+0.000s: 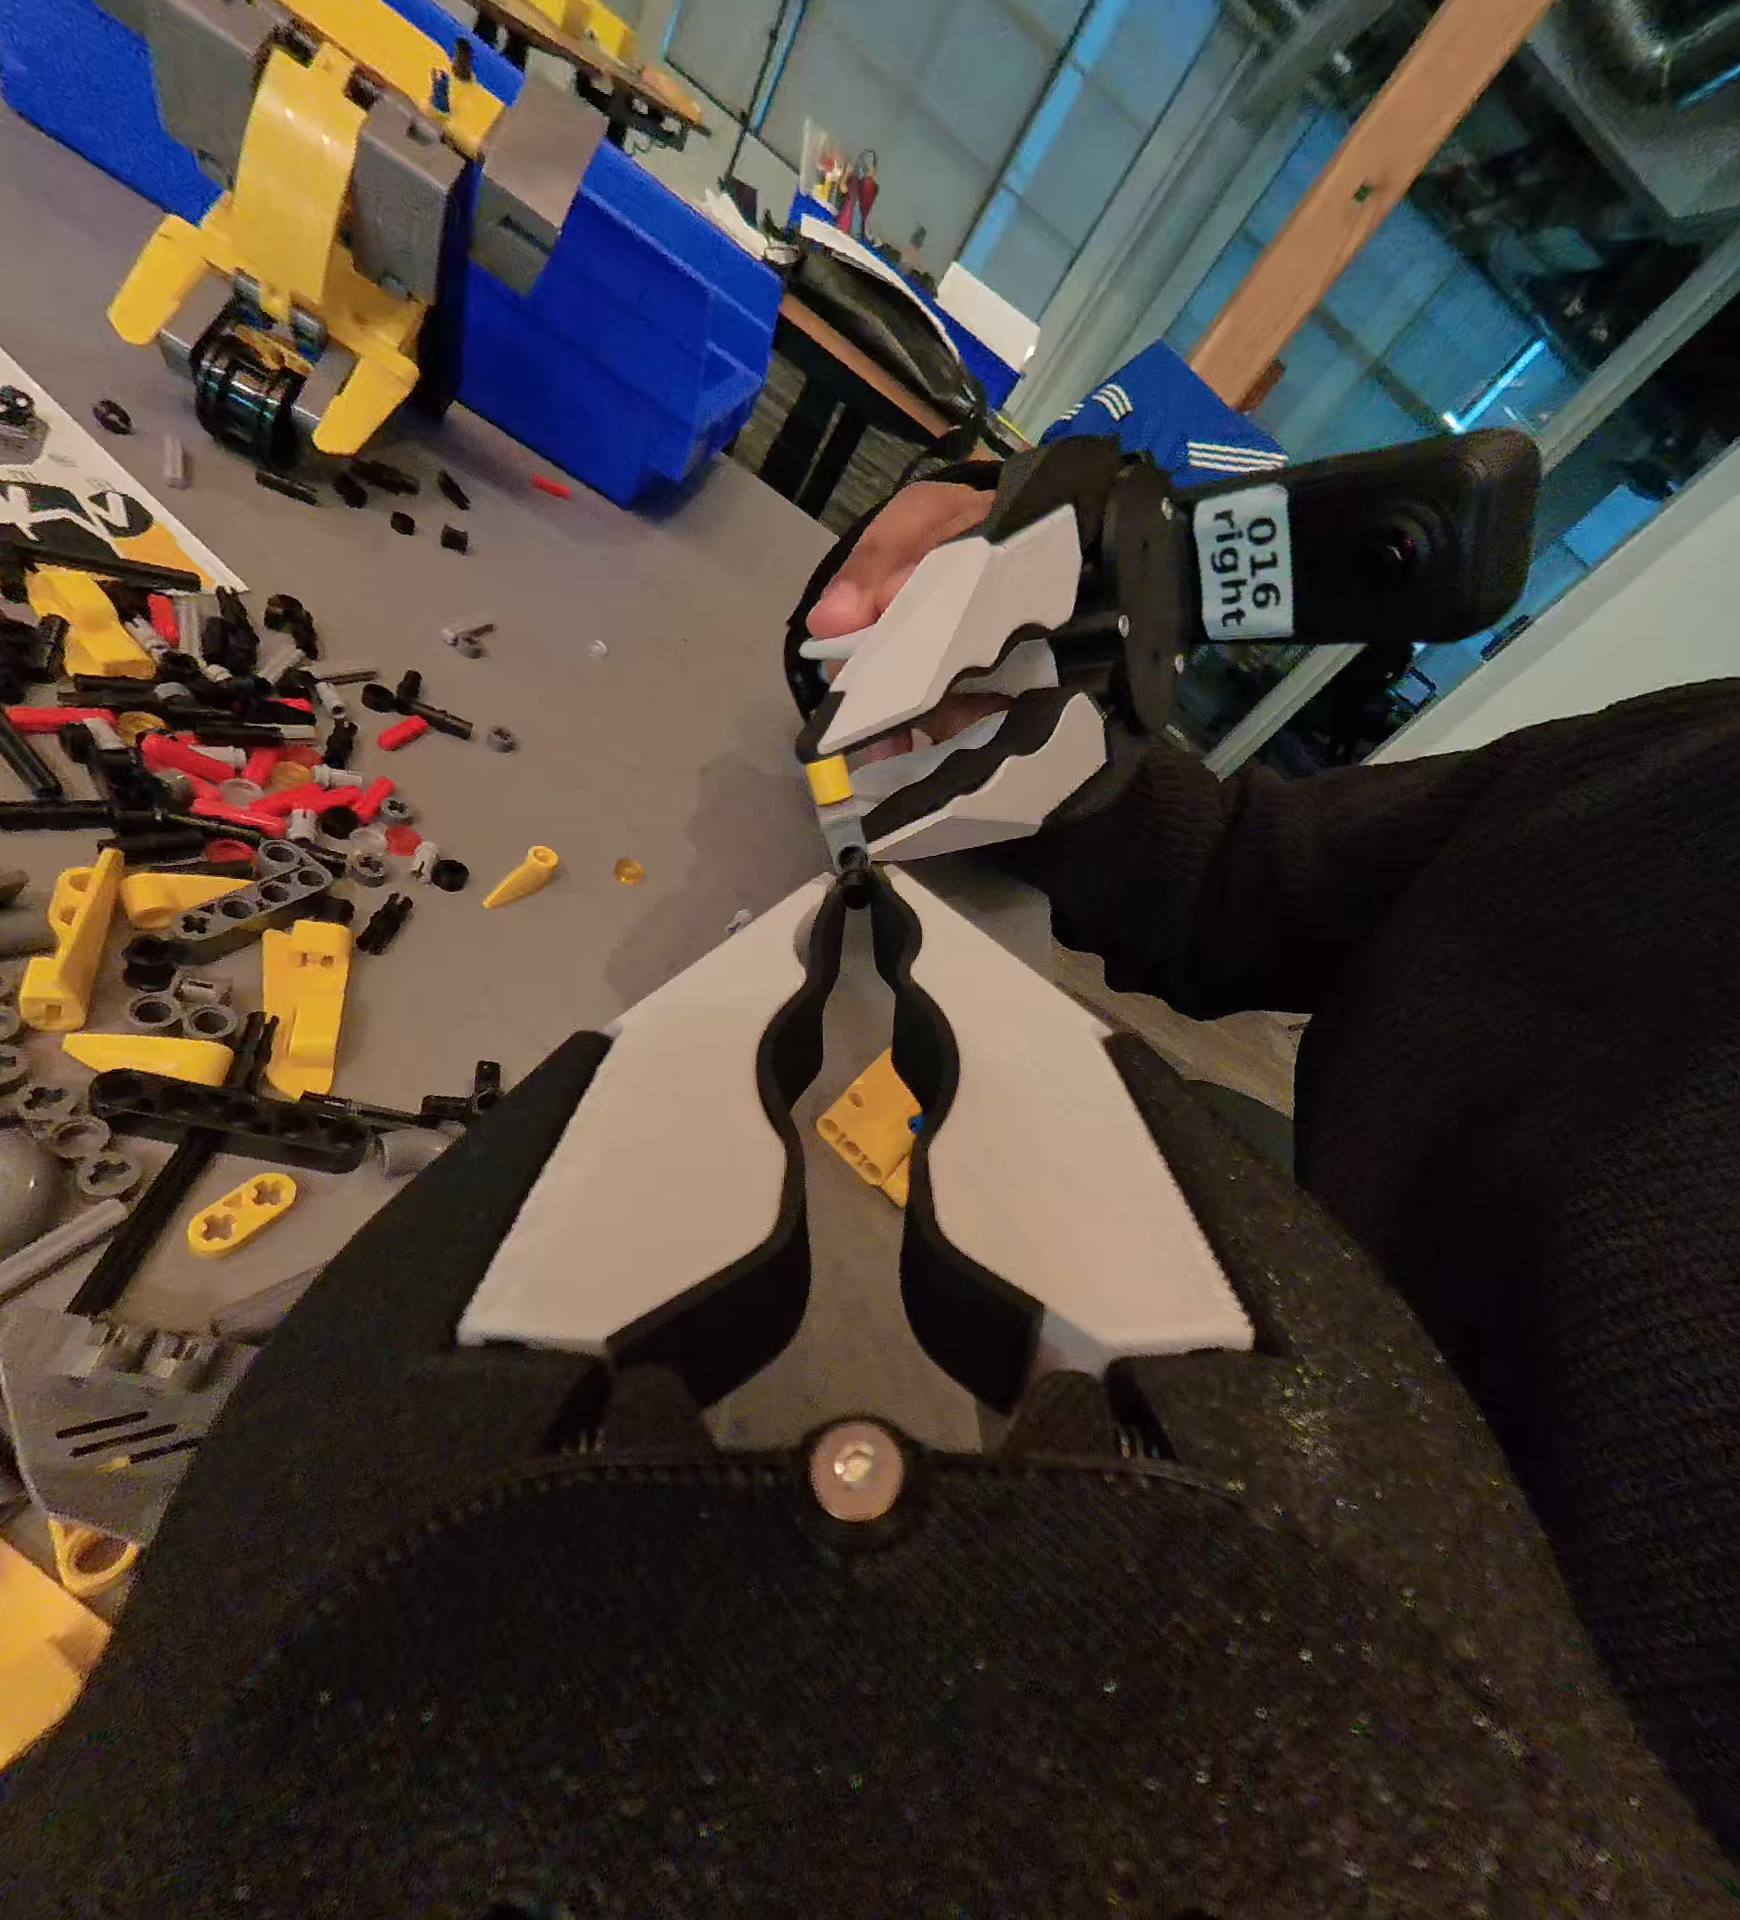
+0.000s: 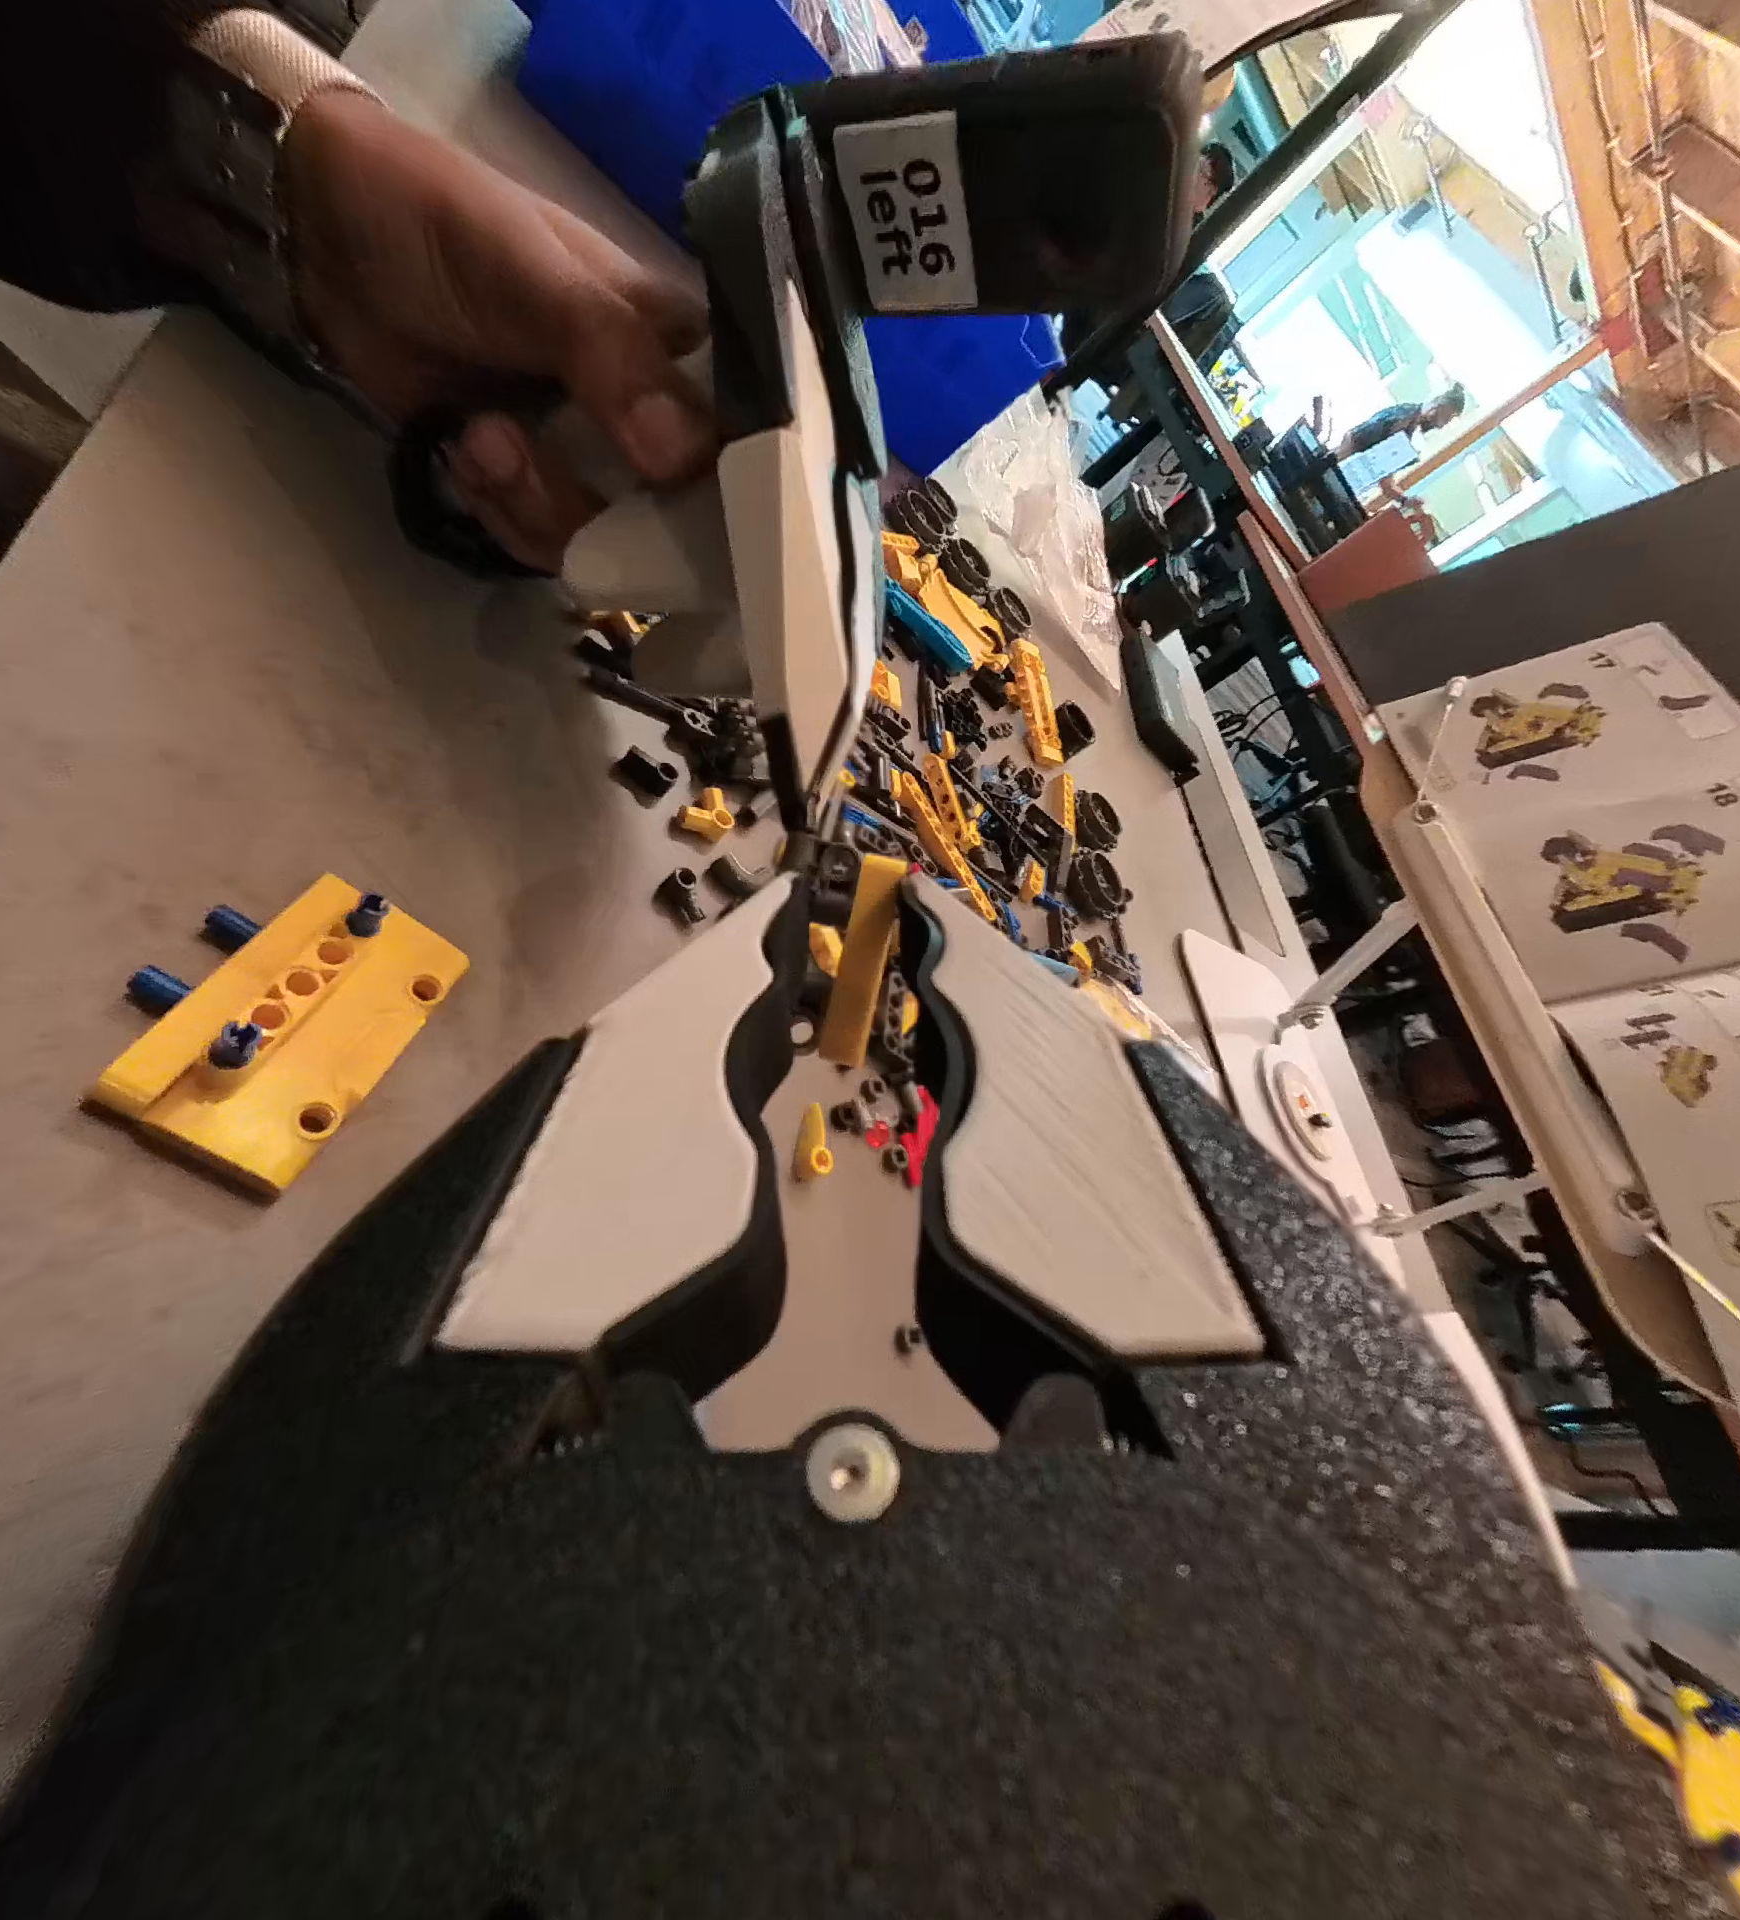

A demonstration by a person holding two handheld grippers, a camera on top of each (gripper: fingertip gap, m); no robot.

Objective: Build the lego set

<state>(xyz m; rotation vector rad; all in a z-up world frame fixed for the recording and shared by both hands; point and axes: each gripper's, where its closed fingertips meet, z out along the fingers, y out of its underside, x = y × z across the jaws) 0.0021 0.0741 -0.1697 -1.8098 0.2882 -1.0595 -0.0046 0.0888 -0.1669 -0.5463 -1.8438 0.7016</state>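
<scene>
Left wrist view: tongs (image 1: 855,891) grip upright grey connector (image 1: 842,831).

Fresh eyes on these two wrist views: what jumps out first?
The two claws meet tip to tip in mid-air over the grey table: the left claw pinches a small black pin, while the right claw grips a small yellow-and-grey piece joined to it. Left of them sprawls a pile of loose red, black and yellow building parts, with a half-built yellow model behind. In the right wrist view, a yellow plate with blue pins lies alone.
</scene>
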